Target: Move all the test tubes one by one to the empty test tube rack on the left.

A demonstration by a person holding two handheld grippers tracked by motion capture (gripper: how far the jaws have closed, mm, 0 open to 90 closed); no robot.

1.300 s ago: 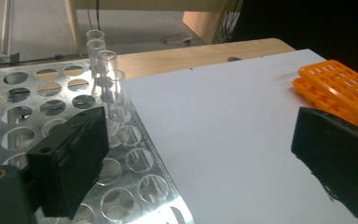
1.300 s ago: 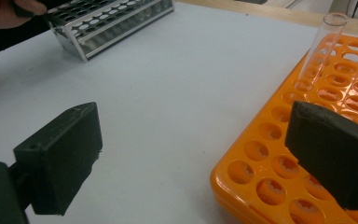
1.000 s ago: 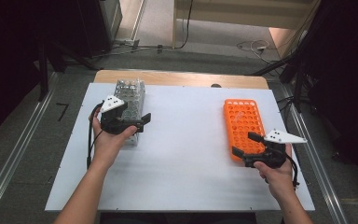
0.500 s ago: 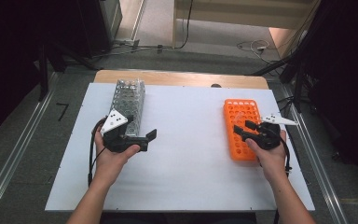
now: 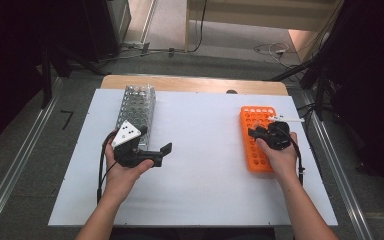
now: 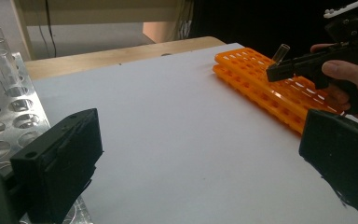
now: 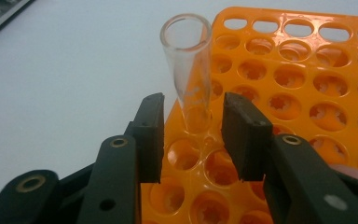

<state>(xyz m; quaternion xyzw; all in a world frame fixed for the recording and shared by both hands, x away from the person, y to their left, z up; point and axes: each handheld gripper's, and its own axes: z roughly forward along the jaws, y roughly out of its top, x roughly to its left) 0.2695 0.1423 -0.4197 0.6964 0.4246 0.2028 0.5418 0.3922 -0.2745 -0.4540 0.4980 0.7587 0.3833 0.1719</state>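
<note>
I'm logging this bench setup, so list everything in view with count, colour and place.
Board: one, white, covering the wooden table.
Table: one, light wood, edge at the far side.
Metal rack: one, silver, far left of the board, holding a few clear tubes.
Plastic rack: one, orange, right side of the board.
Glass tube: one, clear, standing tilted in the orange rack between the right tool's open jaws.
Left tool: black, open, beside the metal rack.
Right tool: black, over the orange rack.

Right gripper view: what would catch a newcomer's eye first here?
A clear tube stands in a hole of the orange rack, between the open jaws of the right claw, which don't touch it. In the high view, that rack lies at the table's right, a metal rack at its left.
</note>
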